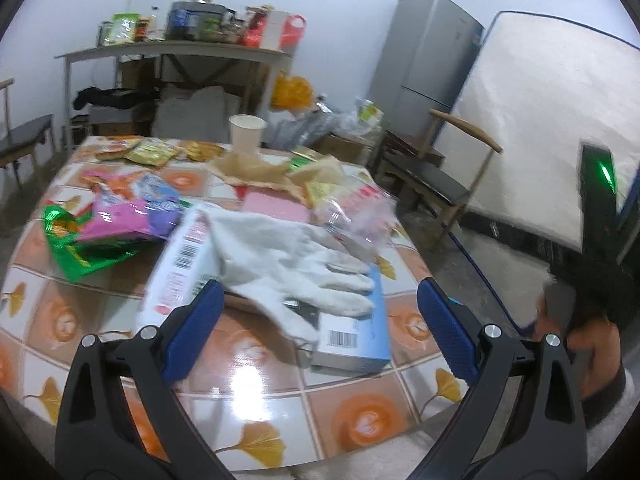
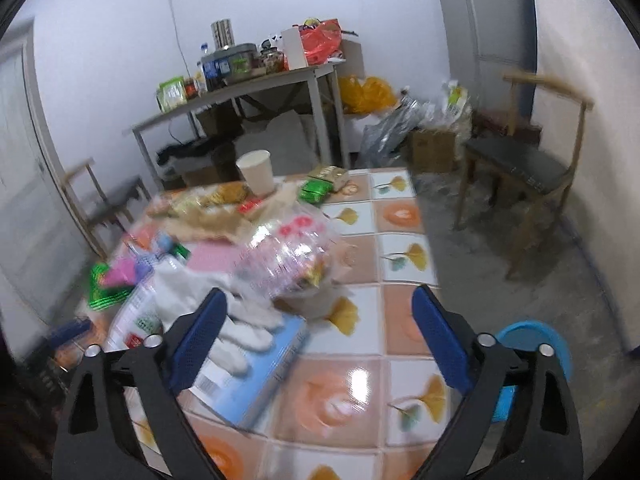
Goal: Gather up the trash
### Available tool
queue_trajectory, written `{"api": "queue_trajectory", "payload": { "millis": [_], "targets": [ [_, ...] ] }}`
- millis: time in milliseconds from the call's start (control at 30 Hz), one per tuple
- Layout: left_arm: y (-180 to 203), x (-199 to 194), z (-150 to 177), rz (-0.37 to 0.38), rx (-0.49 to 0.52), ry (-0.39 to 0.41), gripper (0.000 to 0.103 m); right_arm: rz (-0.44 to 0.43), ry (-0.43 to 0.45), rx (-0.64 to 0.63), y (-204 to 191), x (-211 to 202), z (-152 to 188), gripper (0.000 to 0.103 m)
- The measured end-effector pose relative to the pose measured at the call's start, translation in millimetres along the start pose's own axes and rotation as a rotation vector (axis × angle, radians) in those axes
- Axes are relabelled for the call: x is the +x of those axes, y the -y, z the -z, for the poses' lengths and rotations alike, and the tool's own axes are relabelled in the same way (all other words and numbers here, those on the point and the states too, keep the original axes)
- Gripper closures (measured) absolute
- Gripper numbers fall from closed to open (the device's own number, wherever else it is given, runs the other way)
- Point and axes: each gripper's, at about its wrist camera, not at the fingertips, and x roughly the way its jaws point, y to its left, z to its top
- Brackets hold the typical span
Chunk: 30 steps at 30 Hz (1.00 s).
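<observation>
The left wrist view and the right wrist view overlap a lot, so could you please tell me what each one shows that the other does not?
Only the left wrist view shows the upright mattress against the wall and a person's hand at the right edge. Only the right wrist view shows the blue plastic stool on the floor. Both show the white glove lying on the blue box, the paper cup, the clear plastic bag and the tiled table.

White glove [image 1: 296, 264] lies on a light-blue box [image 1: 356, 336]; table [image 1: 256, 396] shows orange-and-white tiles.
</observation>
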Motion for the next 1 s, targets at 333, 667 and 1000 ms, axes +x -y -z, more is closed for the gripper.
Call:
{"api": "queue_trajectory", "payload": {
  "millis": [333, 667, 1000],
  "targets": [
    [-12.4, 52.6, 5.5, -0.094, -0.142, -0.087, 0.01, -0.295, -0.151, 0.389, 65.7, 88.7, -30.7, 0.029],
    [-23.5, 85.7, -16.5, -0.366, -0.116, -0.125, 0.051, -0.353, -0.288, 0.478, 80.1, 178.9, -48.3, 0.03],
    [-35.1, 93.9, -13.3, -0.451, -0.11, -0.145, 0.099, -0.417, -0.308, 0.434, 70.1, 180.6, -51.6, 0.075]
  ]
}}
